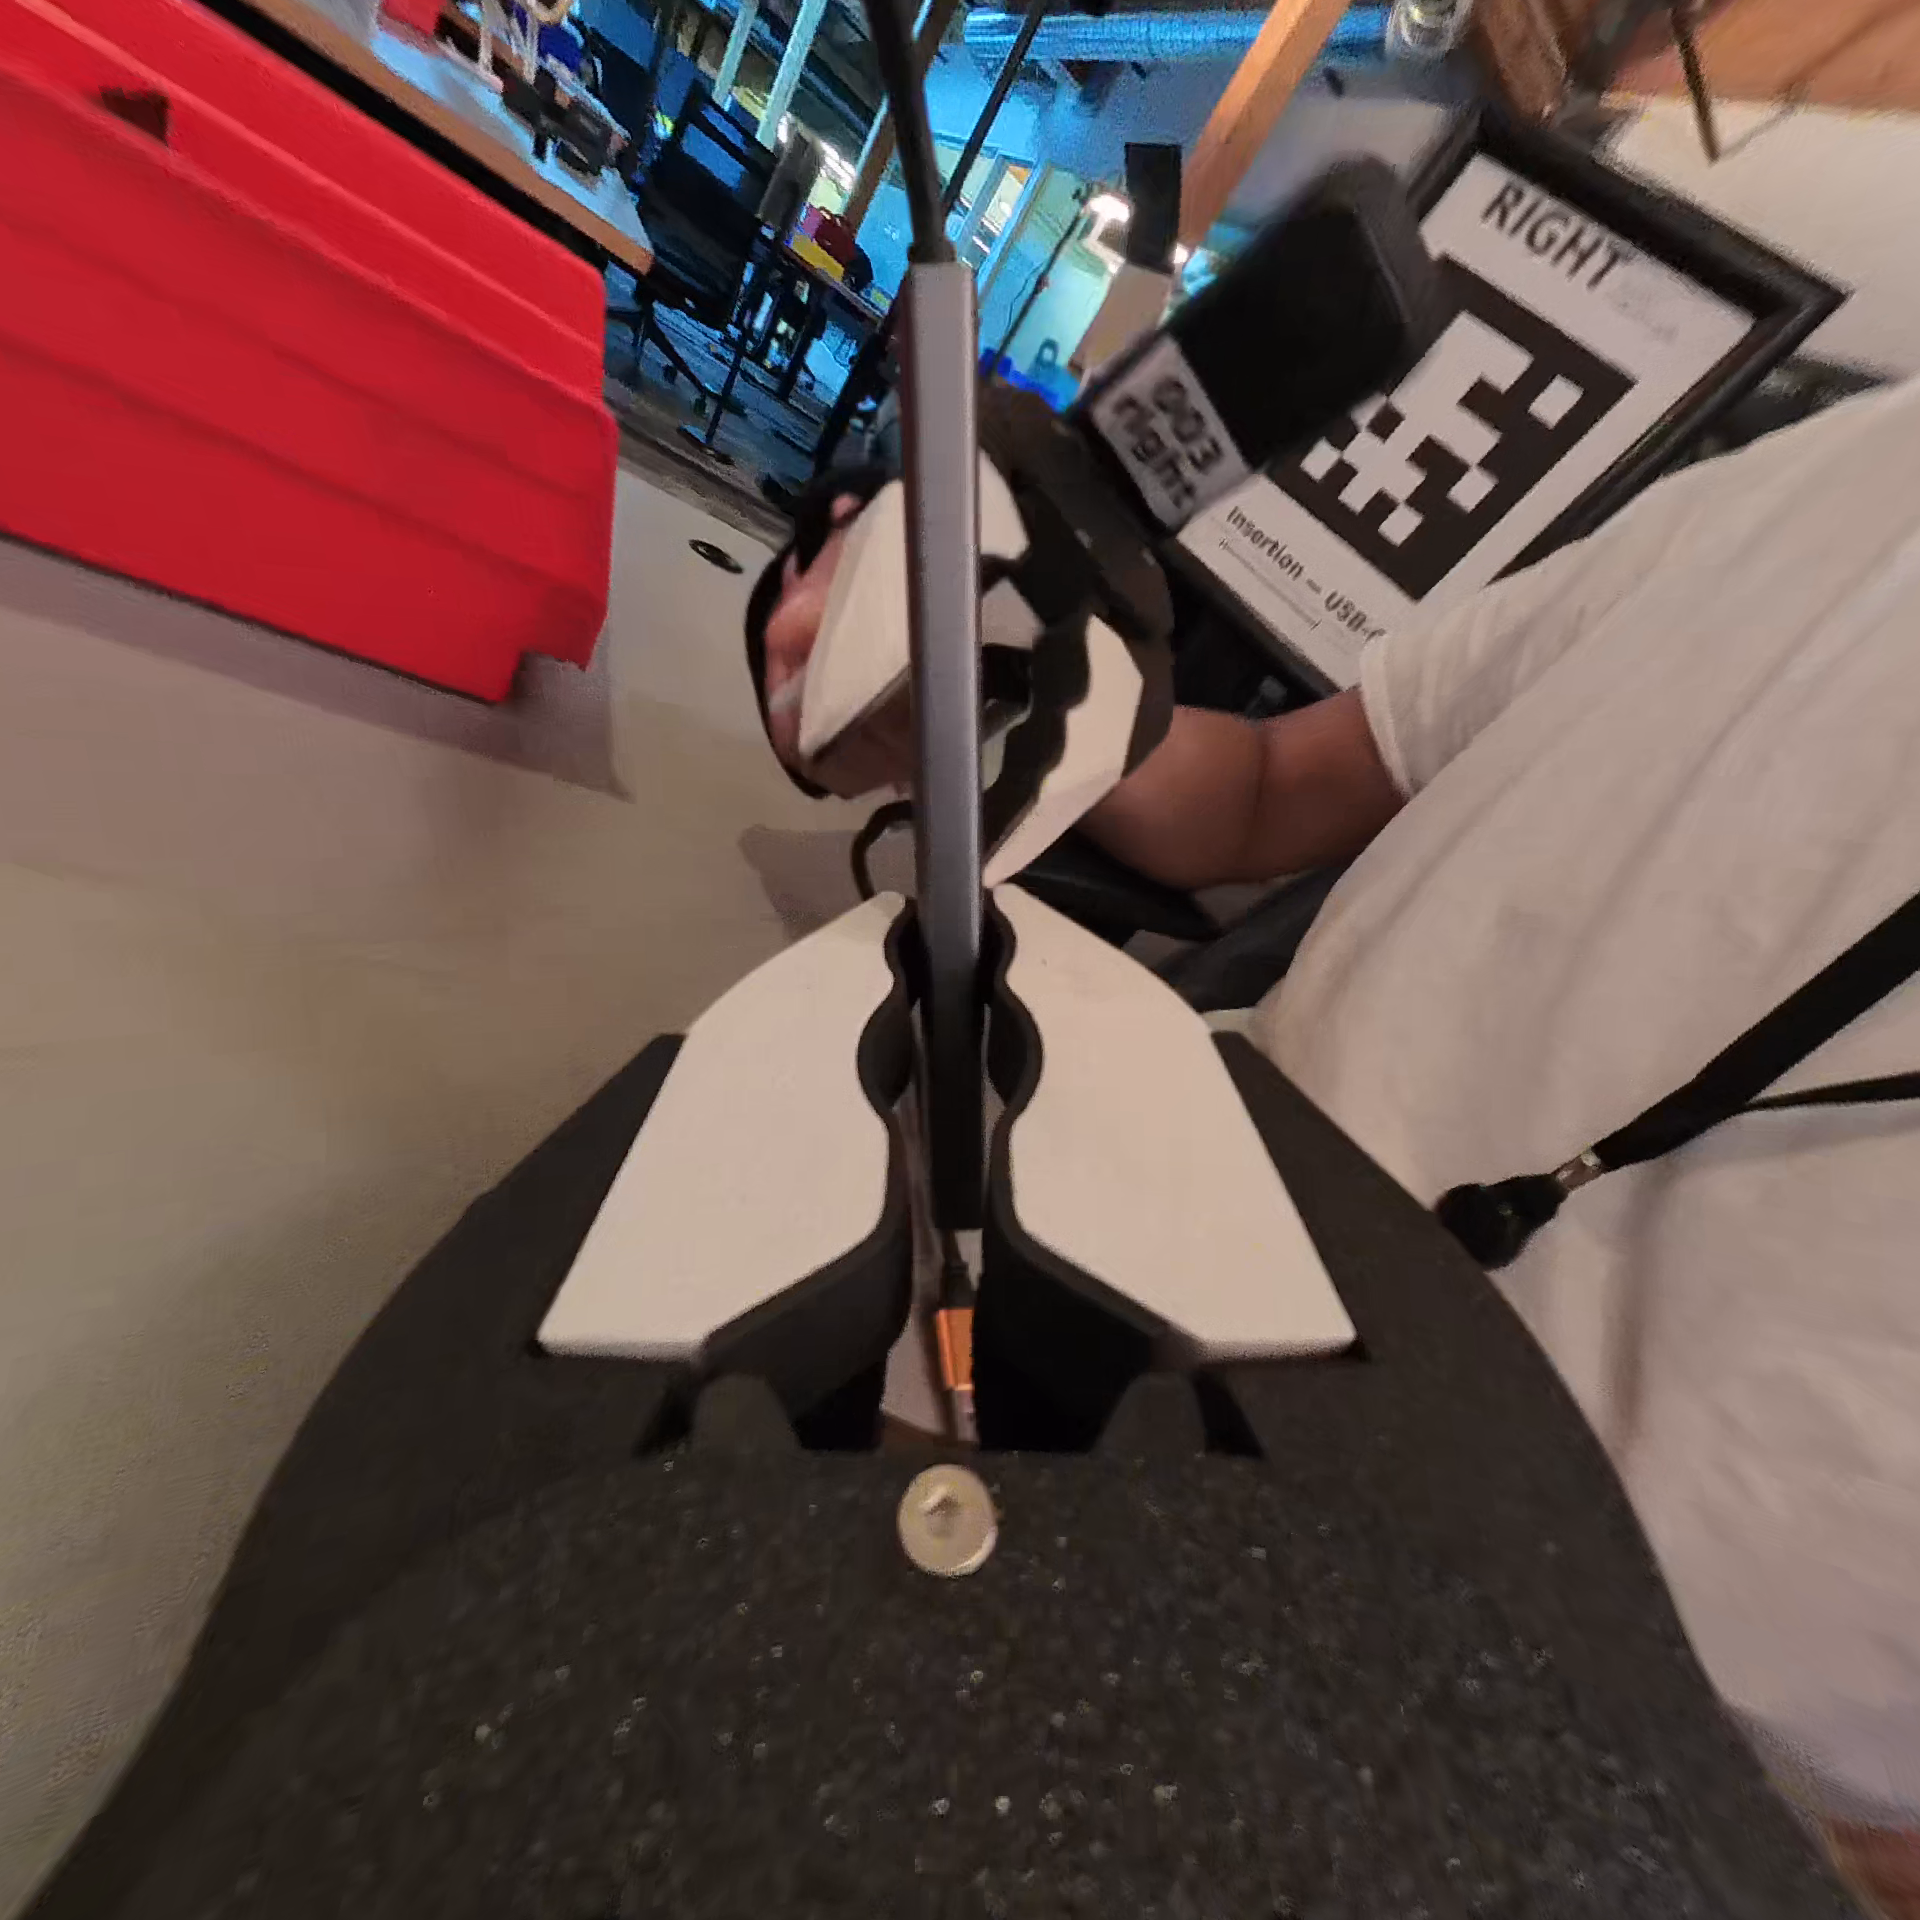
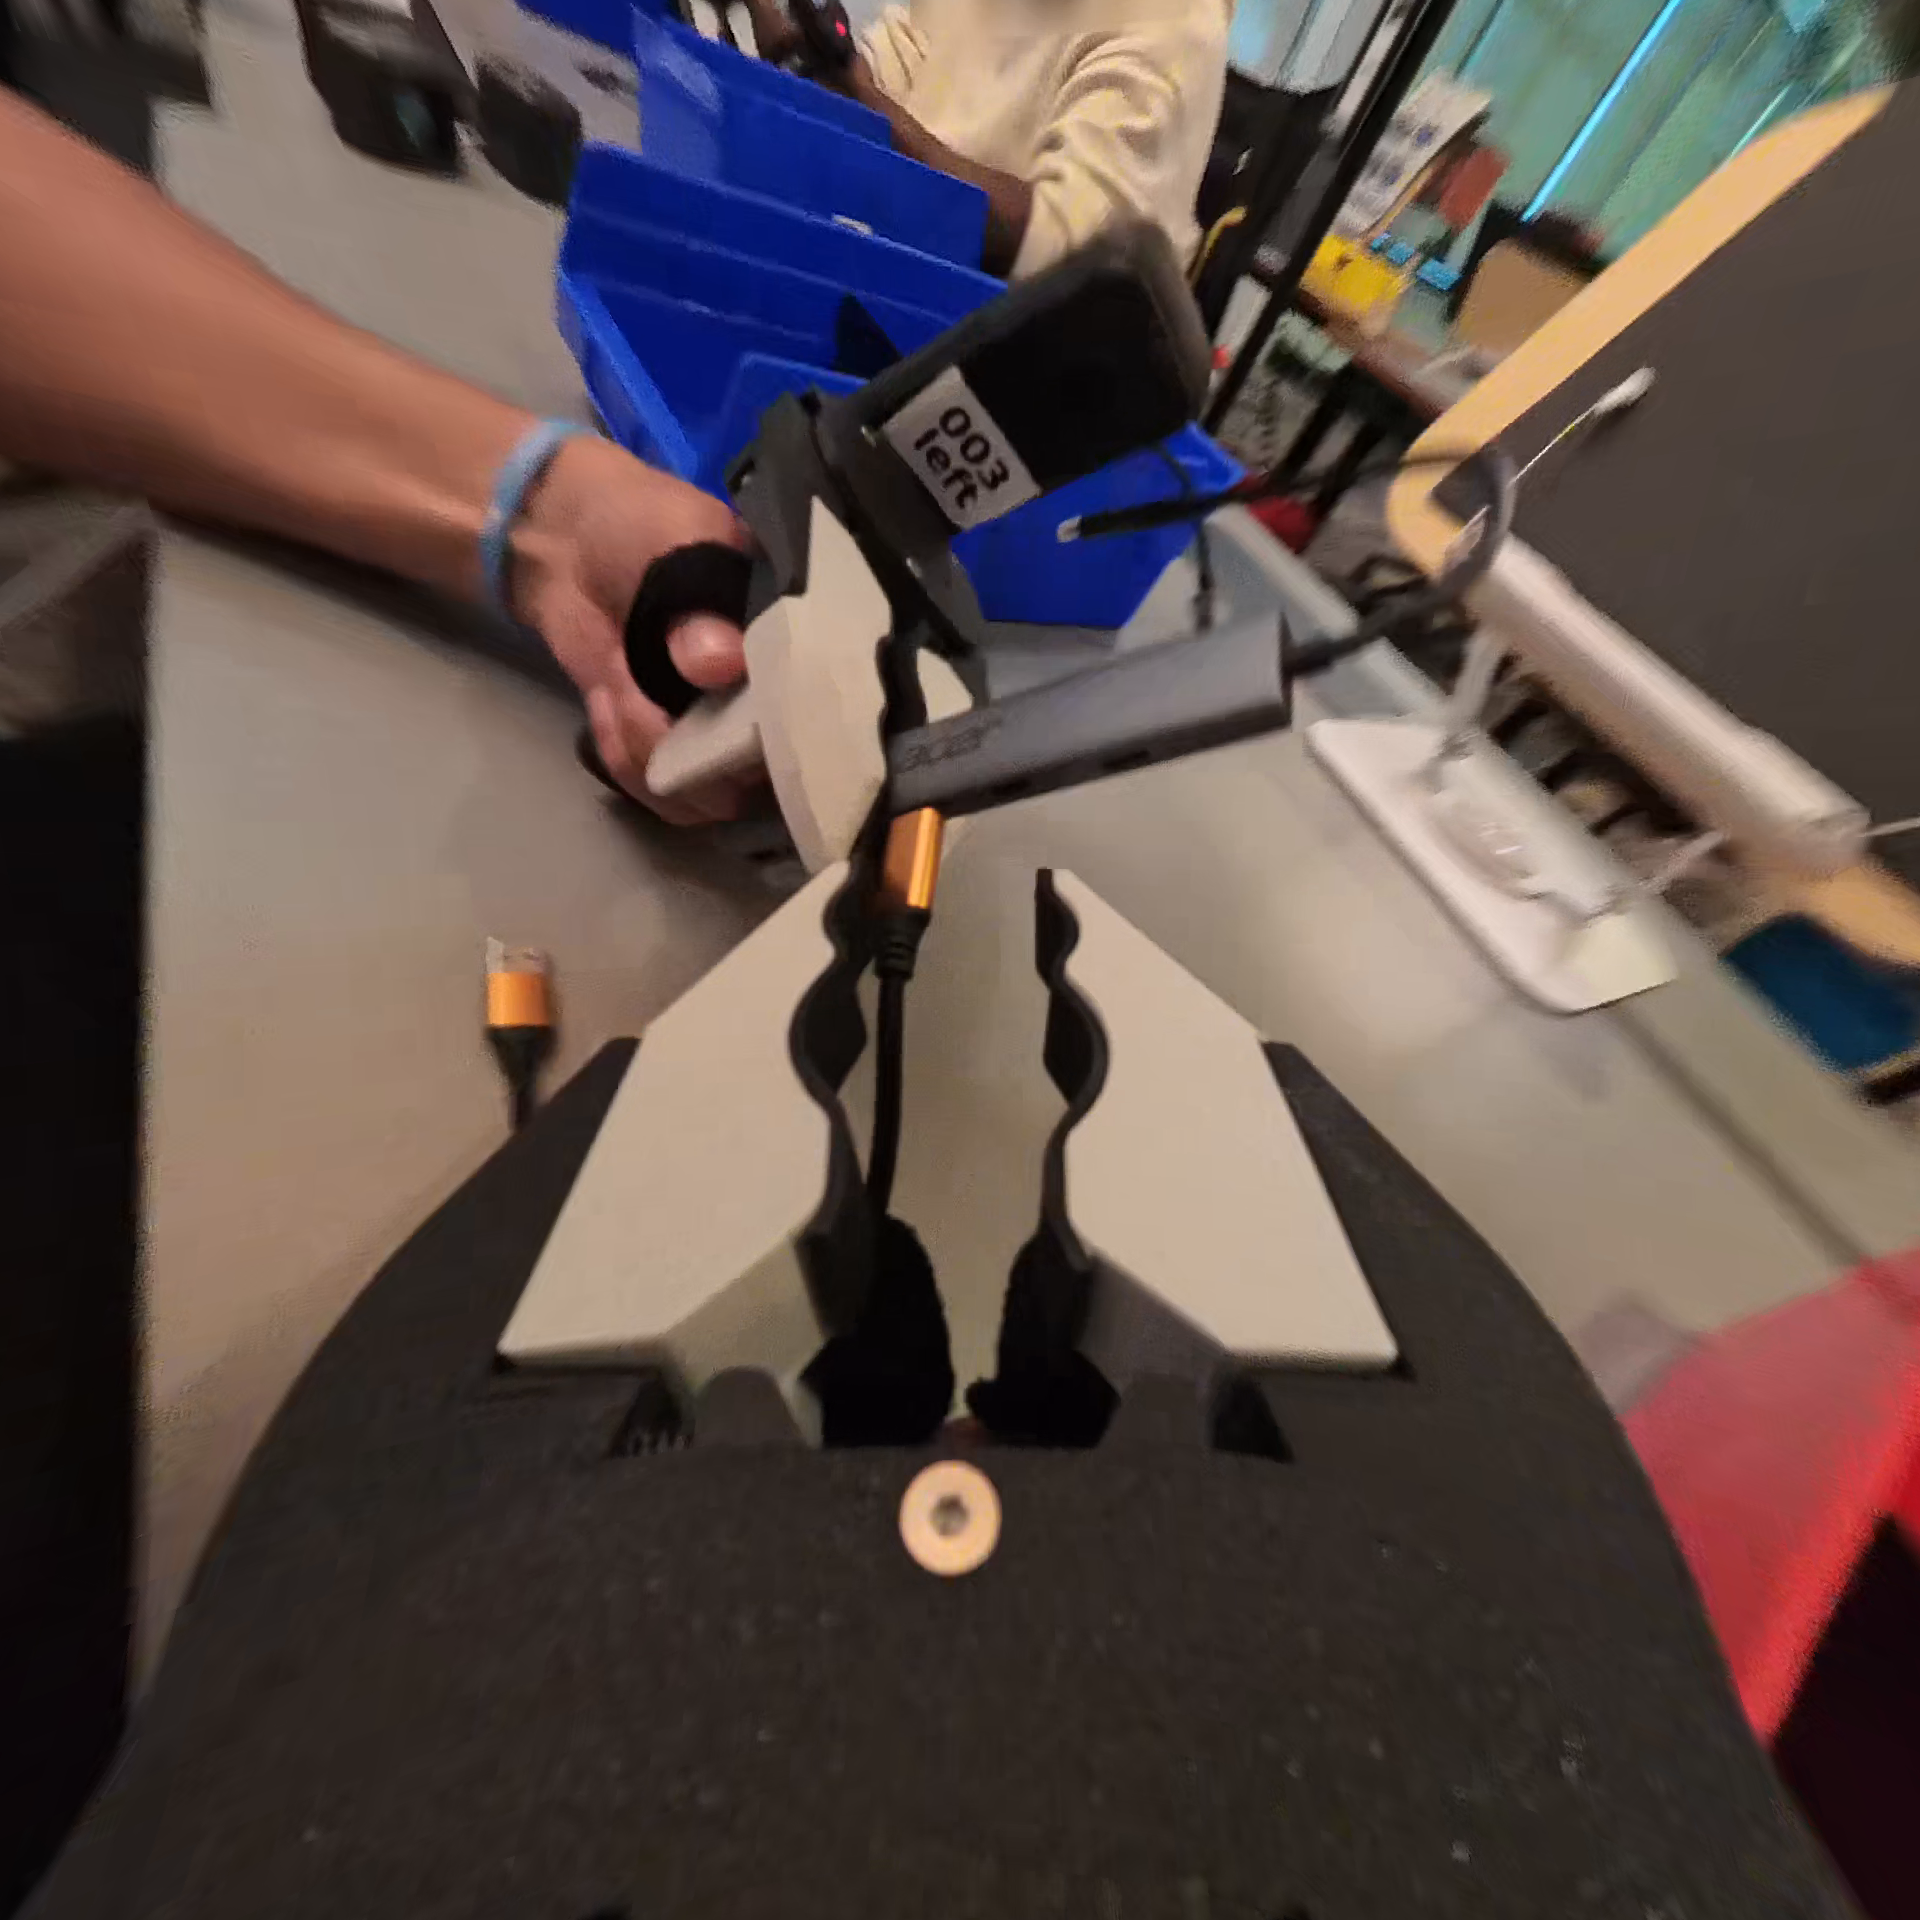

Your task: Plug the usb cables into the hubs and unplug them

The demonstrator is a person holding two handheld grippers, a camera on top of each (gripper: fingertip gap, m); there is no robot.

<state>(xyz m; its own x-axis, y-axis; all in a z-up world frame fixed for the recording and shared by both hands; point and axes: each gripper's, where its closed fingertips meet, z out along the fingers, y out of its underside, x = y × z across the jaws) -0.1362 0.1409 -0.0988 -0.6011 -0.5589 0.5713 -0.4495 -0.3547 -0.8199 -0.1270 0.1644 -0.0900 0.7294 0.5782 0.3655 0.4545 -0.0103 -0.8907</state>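
Note:
My left gripper (image 1: 948,904) is shut on a slim grey USB hub (image 1: 943,644), seen edge-on, with its black cable leading away at the top. An orange-sleeved plug (image 1: 954,1351) sits in the hub's near end. In the right wrist view the left gripper (image 2: 883,769) holds the hub (image 2: 1101,717) above the table, and the orange plug (image 2: 911,862) is in the hub's underside. My right gripper (image 2: 942,883) is open just below the plug, with the plug's black cable (image 2: 885,1081) running between its fingers. It also shows in the left wrist view (image 1: 914,790), straddling the hub. A second orange plug (image 2: 516,997) lies on the table.
A red bin (image 1: 291,364) stands at the left on the pale table (image 1: 260,1039). Blue bins (image 2: 779,260) stand behind the left gripper. A white stand (image 2: 1486,862) lies at the right. A framed marker board (image 1: 1507,416) and a person in a white shirt (image 1: 1610,935) are close by. Less than 4 cm separates the two grippers' tips.

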